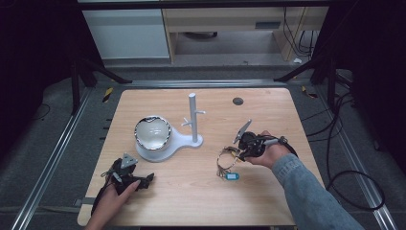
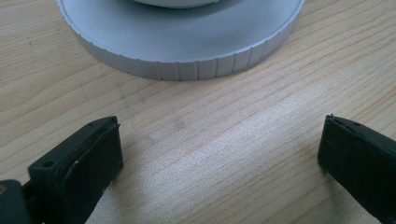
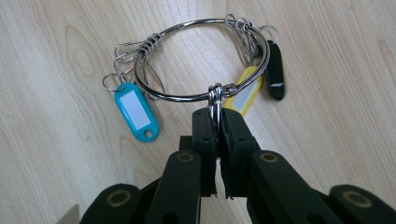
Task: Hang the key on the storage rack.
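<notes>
A large metal key ring [image 3: 205, 60] carries several small split rings and three tags: teal [image 3: 135, 111], yellow [image 3: 245, 93] and black [image 3: 275, 70]. My right gripper [image 3: 216, 114] is shut on the ring's near edge, and the ring hangs tilted just over the wood. In the high view that key ring [image 1: 228, 163] sits right of centre, below the right gripper [image 1: 241, 152]. My left gripper [image 1: 149, 178] rests near the front left with its jaws wide apart and nothing between them [image 2: 219, 149]. Ahead of it lies the white stand's round base [image 2: 187, 46].
A white stand [image 1: 193, 120] with a post and short pegs rises mid-table; a shiny bowl [image 1: 152, 132] sits on its round base. A dark round grommet [image 1: 238, 101] marks the table's far side. Bare wood surrounds both hands.
</notes>
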